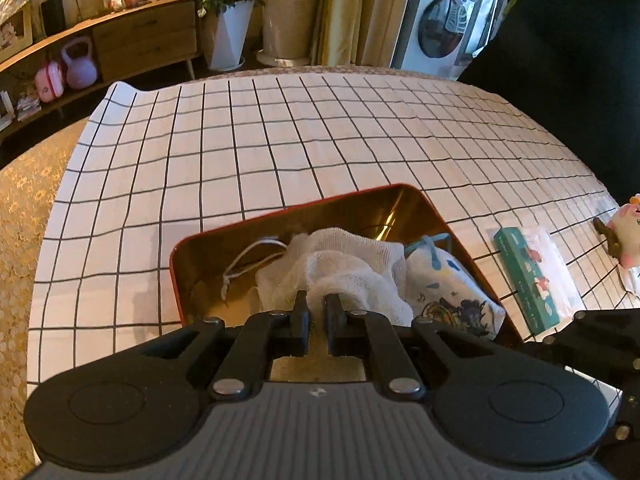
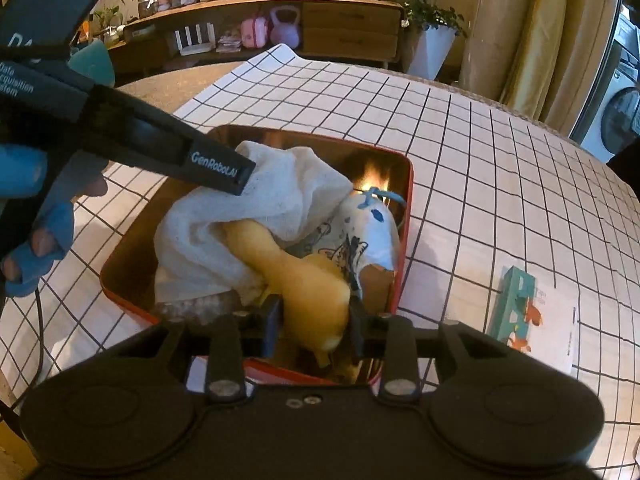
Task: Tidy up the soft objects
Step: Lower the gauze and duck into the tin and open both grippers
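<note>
A red rectangular metal tin with a shiny gold inside (image 1: 404, 200) sits on the bench, which is covered by a white cloth with a black grid (image 1: 280, 132). Inside the tin lie a white gauze cloth (image 1: 344, 264) and, at its right, a white drawstring pouch printed with blue and dark cartoon figures (image 1: 452, 284).

The left gripper (image 1: 316, 306) has its jaws drawn narrow on a fold of the white gauze cloth. The right gripper (image 2: 316, 316) is clamped on a soft yellow plush object (image 2: 312, 288) at the near end of the tin, where the lifted gauze partly drapes over it.

Right of the tin, a flat white packet with a teal printed strip (image 1: 532, 276) lies on the bench, and a pale plush toy (image 1: 630, 232) sits at the far right edge.

The yellow plush object shows only in the right wrist view. That view also shows a blue-gloved hand (image 2: 44, 236) holding the left gripper's handle. The plush toy appears in the left wrist view alone.
</note>
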